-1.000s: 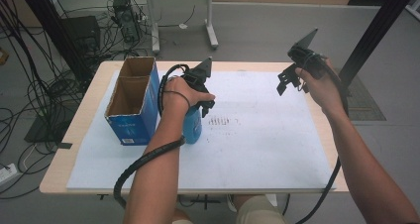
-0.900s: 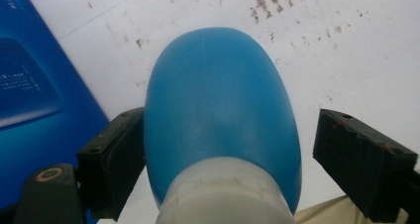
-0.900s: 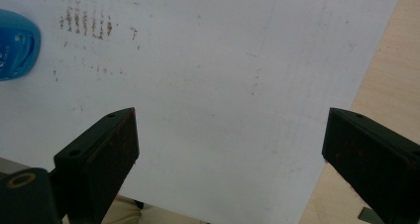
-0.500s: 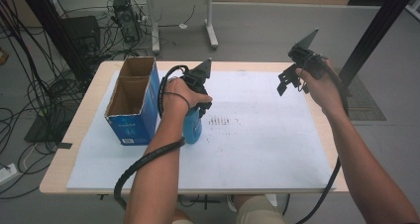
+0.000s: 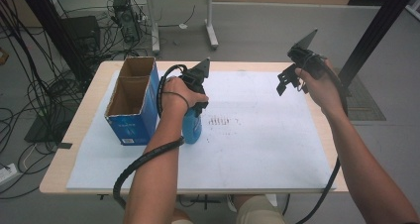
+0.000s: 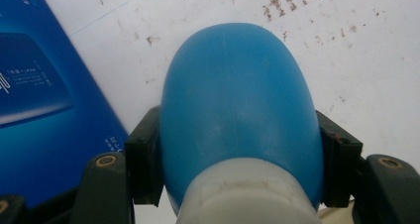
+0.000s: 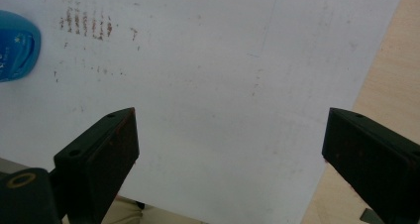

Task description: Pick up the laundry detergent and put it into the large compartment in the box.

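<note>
A blue bottle (image 5: 191, 129) with a white neck stands upright on the white sheet (image 5: 257, 135), right beside the blue box. My left gripper (image 5: 194, 111) comes down on it from above. Its jaws have just been closing, and in the left gripper view both pads (image 6: 143, 157) press on the sides of the bottle (image 6: 237, 100) just below the neck. My right gripper (image 5: 287, 83) hangs in the air over the sheet's far right corner. Its jaws stand wide open, with nothing between them (image 7: 230, 149). The bottle (image 7: 15, 45) shows at the left edge of the right gripper view.
An open blue cardboard box (image 5: 130, 107) stands at the left of the wooden table (image 5: 74, 135), its side close to the bottle (image 6: 39, 95). Brown smudges (image 5: 223, 121) mark the sheet's middle. Cables and desk legs crowd the floor beyond the table.
</note>
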